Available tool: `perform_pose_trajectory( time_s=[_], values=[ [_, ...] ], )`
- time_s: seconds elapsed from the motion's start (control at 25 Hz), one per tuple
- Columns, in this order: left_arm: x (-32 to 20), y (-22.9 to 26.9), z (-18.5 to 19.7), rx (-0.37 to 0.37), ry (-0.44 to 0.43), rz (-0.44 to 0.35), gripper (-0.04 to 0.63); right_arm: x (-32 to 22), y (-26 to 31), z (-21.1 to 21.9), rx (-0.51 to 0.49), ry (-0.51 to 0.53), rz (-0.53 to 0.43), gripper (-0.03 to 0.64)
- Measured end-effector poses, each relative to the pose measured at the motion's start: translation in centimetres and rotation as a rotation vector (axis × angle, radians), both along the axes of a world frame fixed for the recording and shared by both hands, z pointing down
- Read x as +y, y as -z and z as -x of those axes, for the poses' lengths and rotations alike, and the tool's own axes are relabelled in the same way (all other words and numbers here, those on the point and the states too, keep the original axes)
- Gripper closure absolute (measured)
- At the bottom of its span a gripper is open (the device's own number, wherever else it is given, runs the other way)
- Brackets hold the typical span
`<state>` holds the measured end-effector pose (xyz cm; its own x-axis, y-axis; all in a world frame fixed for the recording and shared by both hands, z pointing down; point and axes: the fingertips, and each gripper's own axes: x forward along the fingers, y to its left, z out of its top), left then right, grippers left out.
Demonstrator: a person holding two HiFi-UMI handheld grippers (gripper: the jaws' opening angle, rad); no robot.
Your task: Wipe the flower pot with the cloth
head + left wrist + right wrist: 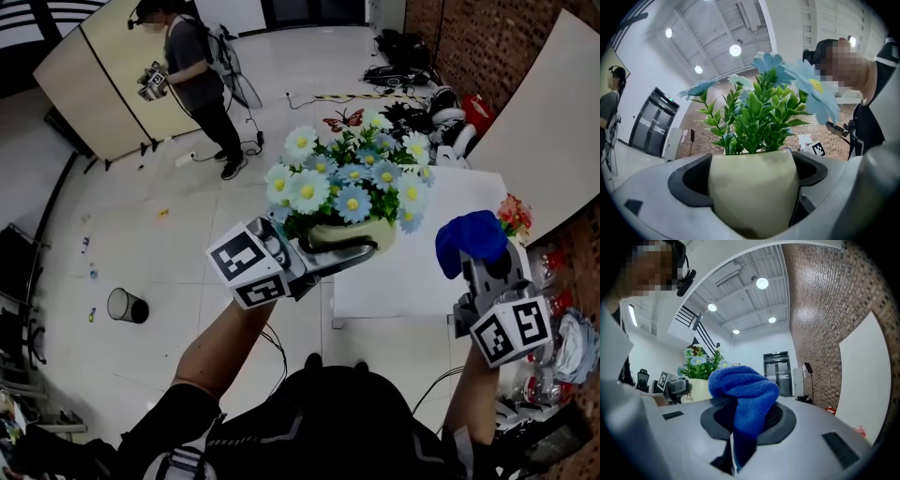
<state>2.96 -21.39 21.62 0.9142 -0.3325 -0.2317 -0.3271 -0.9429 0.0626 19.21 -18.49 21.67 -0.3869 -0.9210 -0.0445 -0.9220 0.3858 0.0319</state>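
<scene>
At centre frame my left gripper (339,255) clamps the cream flower pot (752,194) round its body, aloft; it looks like slick, breakable ceramic, top-heavy with flowers (352,178), while the 2 jaws of my right gripper (487,267) pinch the soft blue cloth (740,390).

Seen from the head view, the flower pot (354,234) shows a bare side toward 3 o'clock. Only open air over the white table (394,286) lies between it and the cloth (472,239) pinched in the right gripper (484,255), so a gripper could pass there. At the pot's 12 o'clock, the blue and white flowers (352,178) spread from 10 to 2 o'clock and overhang the rim, which closes off the top. The left gripper (328,258) clamps the pot from 8 o'clock, and its jaws cover both flanks. Red flowers (514,214) stand at the table's 2 o'clock edge, near the cloth. Clutter (562,361) crowds 4 o'clock, and a pale panel (544,122) blocks 1 o'clock. The floor toward 9 o'clock is open save a bin (127,305).
</scene>
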Motion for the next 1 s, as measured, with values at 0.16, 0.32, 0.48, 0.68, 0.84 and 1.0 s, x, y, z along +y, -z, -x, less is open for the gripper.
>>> perform_pose_trajectory(
  time_s=[0.16,0.32,0.48,0.68,0.84,1.0],
  values=[
    [-1.5,-1.0,-1.2,-0.006,0.01,0.006,0.051,-0.9,0.0,-1.5,0.007,0.002,0.008,0.546],
    [-1.0,-5.0,0.4,-0.031,-0.003,0.039,0.051,0.2,-1.3,0.3,0.016,0.004,0.014,0.546],
    [0.0,-10.0,0.6,-0.052,-0.035,0.022,0.051,1.2,-4.0,0.7,0.051,-0.001,0.021,0.546],
    [1.2,-19.0,-0.6,-0.054,-0.051,0.061,0.051,2.4,-10.5,-0.1,0.059,-0.009,0.038,0.546],
    [-0.1,-22.3,-0.7,-0.096,-0.054,0.085,0.051,0.9,-12.0,0.8,0.065,-0.003,0.069,0.546],
    [-1.2,-26.9,-1.4,-0.105,-0.055,0.119,0.051,-0.3,-14.2,0.5,0.083,-0.005,0.099,0.546]
  ],
)
